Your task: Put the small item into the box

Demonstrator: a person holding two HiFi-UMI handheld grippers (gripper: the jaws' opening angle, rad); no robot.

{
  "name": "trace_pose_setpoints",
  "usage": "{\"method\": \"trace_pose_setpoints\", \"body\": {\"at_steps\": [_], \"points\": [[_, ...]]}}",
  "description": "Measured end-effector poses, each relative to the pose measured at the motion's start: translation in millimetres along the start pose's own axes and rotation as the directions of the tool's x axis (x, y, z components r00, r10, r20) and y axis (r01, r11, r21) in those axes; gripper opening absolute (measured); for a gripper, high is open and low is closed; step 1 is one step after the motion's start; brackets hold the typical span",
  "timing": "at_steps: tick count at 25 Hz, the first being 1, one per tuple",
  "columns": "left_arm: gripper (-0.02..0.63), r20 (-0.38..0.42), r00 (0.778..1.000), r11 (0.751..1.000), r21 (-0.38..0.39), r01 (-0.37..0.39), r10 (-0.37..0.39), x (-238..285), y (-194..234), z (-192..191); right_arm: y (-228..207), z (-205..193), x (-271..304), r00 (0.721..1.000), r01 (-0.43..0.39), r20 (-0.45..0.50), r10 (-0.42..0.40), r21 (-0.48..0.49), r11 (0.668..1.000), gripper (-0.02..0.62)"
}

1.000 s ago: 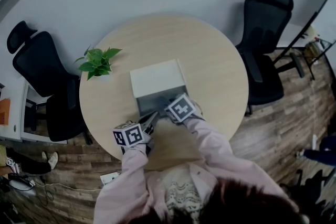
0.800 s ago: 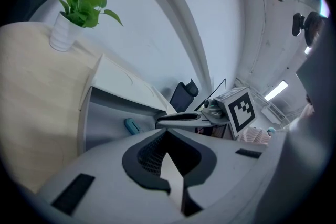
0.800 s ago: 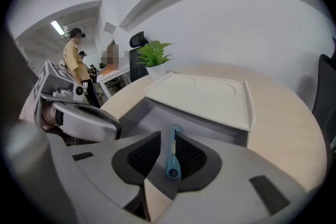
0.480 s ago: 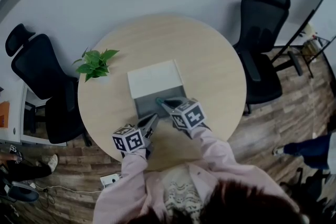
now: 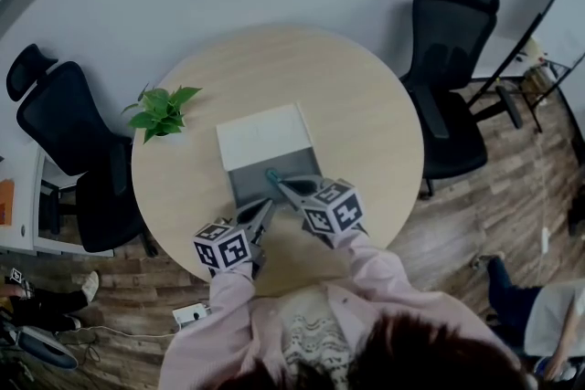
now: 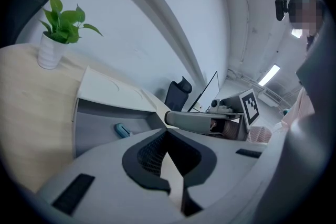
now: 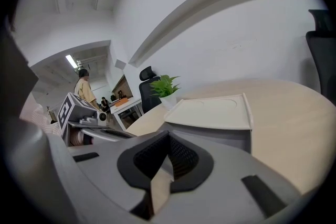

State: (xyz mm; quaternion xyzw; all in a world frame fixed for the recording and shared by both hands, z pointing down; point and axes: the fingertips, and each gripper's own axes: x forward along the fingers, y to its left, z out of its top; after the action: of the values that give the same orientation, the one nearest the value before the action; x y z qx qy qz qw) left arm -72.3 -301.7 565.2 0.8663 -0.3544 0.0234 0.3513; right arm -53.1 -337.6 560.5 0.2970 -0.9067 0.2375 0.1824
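Filling most of the head view is the round, pale wooden table (image 5: 366,105), which stands on a dark plank floor (image 5: 457,224) against a plain white wall. Two black, high-backed office chairs flank it: one at the left (image 5: 64,132), one at the right (image 5: 448,59).

Near the person's edge of the table sits the shallow grey cardboard box (image 5: 245,189). It is open, and its flat white lid (image 5: 260,137) is folded back on the far side. Well to the left of the box is a small green leafy plant in a white ribbed pot (image 5: 160,110).

Both arms, in pink sleeves (image 5: 375,260), reach toward the box. The right gripper (image 5: 281,184), grey with a marker cube, points over the near part of the open box. Its jaws have just been closing, and its own view shows the black pads pressed together with nothing between them. The left gripper (image 5: 265,210), of the same make, lies just beside the box's near edge, by the left corner. Its pads are also pressed together, and it holds nothing.

The small teal item (image 6: 122,130) lies on the grey bottom of the box. It is clear of both grippers. In the head view it shows just beyond the right gripper's tips.
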Motion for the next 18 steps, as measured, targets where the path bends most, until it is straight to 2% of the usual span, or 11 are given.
{"method": "trace_pose_setpoints", "body": {"at_steps": [9, 18], "points": [[0.009, 0.034, 0.999, 0.997, 0.076, 0.003, -0.006, -5, -13, 7, 13, 1, -11, 0.996, -0.060, 0.060, 0.060, -0.002, 0.998, -0.002], [0.009, 0.051, 0.999, 0.994, 0.110, 0.012, -0.017, -10, -19, 9, 21, 0, -18, 0.993, -0.080, 0.083, 0.084, -0.053, 0.995, -0.005]]}}
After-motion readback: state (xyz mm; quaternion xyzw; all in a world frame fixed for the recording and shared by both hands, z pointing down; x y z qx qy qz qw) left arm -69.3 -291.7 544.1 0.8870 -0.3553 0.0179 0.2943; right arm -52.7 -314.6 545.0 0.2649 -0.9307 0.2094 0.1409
